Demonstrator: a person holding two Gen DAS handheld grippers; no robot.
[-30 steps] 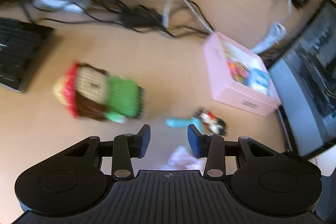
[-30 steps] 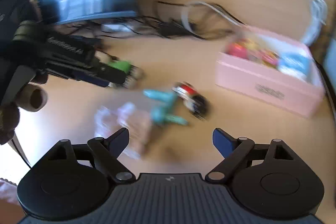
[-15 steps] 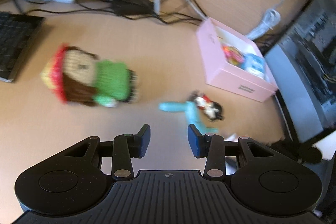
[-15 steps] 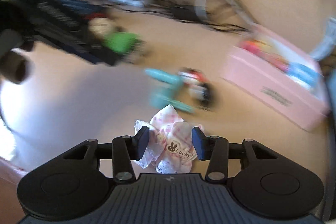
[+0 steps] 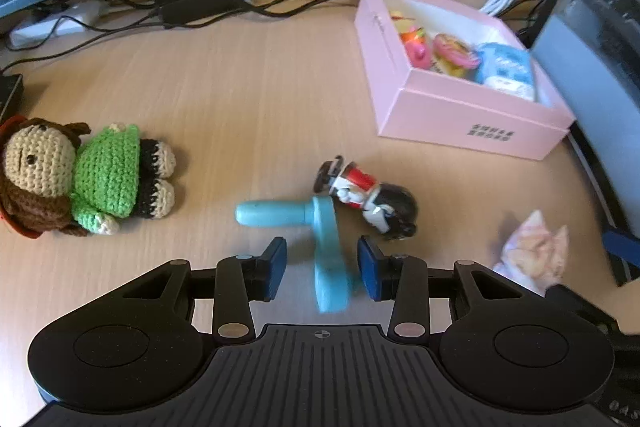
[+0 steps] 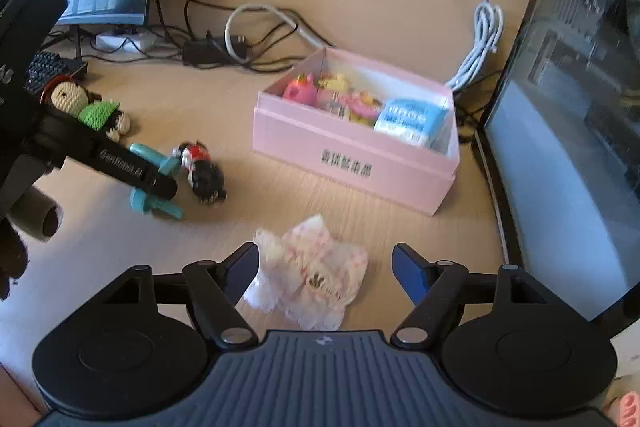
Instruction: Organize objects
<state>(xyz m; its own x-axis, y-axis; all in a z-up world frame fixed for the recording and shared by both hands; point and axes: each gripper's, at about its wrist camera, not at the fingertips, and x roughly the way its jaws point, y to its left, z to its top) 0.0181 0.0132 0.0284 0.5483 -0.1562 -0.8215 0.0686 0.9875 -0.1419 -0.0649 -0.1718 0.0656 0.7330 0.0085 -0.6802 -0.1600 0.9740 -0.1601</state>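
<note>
Handle of teal toy (image 5: 280, 213) points left.

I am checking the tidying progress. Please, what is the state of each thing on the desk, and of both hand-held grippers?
Pink box: open, partly filled.
Crochet doll: lying on the desk.
Teal toy: on the desk, between open pads.
Black-and-red figurine: lying on its side.
Pink wrapper: crumpled, on the desk.
Left hand-held gripper: open.
Right hand-held gripper: open, jaws just opened.
</note>
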